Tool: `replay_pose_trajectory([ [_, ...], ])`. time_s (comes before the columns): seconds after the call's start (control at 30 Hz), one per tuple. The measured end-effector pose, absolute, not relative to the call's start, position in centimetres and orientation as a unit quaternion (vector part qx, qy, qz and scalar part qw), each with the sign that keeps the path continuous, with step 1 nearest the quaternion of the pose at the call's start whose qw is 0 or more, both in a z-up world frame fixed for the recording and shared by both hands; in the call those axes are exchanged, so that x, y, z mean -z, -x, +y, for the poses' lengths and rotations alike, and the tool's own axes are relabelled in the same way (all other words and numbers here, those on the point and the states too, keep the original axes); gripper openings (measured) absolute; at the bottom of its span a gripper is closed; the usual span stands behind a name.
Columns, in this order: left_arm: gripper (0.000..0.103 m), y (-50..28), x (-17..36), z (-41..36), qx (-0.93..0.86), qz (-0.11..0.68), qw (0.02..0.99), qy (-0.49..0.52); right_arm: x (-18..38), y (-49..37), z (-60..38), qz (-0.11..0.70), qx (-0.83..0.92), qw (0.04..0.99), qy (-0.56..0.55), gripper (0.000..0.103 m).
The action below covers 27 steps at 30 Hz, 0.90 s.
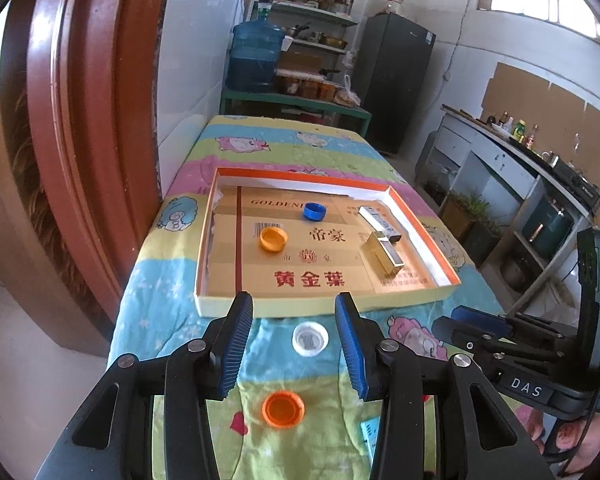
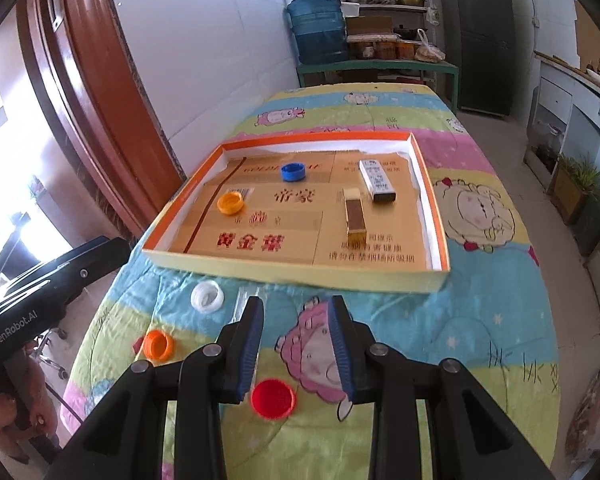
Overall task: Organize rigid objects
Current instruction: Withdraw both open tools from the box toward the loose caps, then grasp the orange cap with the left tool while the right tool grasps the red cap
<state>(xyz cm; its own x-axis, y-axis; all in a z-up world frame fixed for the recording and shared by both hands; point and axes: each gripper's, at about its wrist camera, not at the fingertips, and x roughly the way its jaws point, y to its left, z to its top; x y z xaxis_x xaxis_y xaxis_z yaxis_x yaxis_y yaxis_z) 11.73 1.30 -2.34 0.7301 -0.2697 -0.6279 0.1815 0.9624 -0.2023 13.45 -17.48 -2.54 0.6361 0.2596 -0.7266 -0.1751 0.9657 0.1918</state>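
At the left of the right wrist view, the left gripper's [image 2: 56,276] dark body pokes in. Its tips do not show there. Next to it, three caps lie loose on the cartoon blanket [image 2: 480,320]: a white cap [image 2: 207,296] near the tray, an orange cap [image 2: 159,345] lower down, and a red cap [image 2: 272,398] at the bottom middle. A thin clear tube [image 2: 242,306] seems to lie just left of the right gripper's [image 2: 296,344] fingers, but it is hard to see.

The right gripper's blue pads stand apart with nothing between them, so it is let go and empty. In the left wrist view the left gripper [image 1: 296,344] is the same, released, with the white cap [image 1: 310,338] on the blanket below the gap.

In the upper middle sits the flat tray [image 2: 431,200] with orange walls. Inside, going left to right, are a yellow cap [image 2: 230,203], a blue cap [image 2: 293,172], a gold box [image 2: 355,216] and a white box [image 2: 377,181].

What could go wrong? The caps are small and flat on a soft blanket. The pads might pinch the cloth too, or flick a cap away. The two grippers are close together and could bump. A cap dropped onto the tray wall could roll off.
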Motion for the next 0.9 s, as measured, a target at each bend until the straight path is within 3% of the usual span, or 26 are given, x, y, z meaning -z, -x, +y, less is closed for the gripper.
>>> replay_pose_trajectory([
  [0.6, 0.044, -10.0, 7.0, 1.8, 0.127, 0.387, 0.911, 0.065, 6.2, -10.2, -16.9, 0.442, -0.137, 0.885, -0.048, 0.034],
  [0.63, 0.044, -9.9, 7.2, 1.8, 0.127, 0.389, 0.91, 0.064, 6.3, -10.2, -16.8, 0.442, -0.137, 0.885, -0.048, 0.035],
  [0.7, 0.044, -9.8, 7.4, 1.8, 0.128, 0.391, 0.909, 0.063, 6.4, -10.1, -16.8, 0.442, -0.137, 0.885, -0.047, 0.05],
  [0.73, 0.044, -9.8, 7.5, 1.8, 0.129, 0.392, 0.909, 0.063, 6.5, -10.0, -16.8, 0.442, -0.137, 0.885, -0.047, 0.052],
  [0.9, 0.044, -9.7, 8.3, 1.6, 0.13, 0.401, 0.905, 0.058, 6.8, -9.9, -16.4, 0.44, -0.135, 0.887, -0.037, 0.052],
])
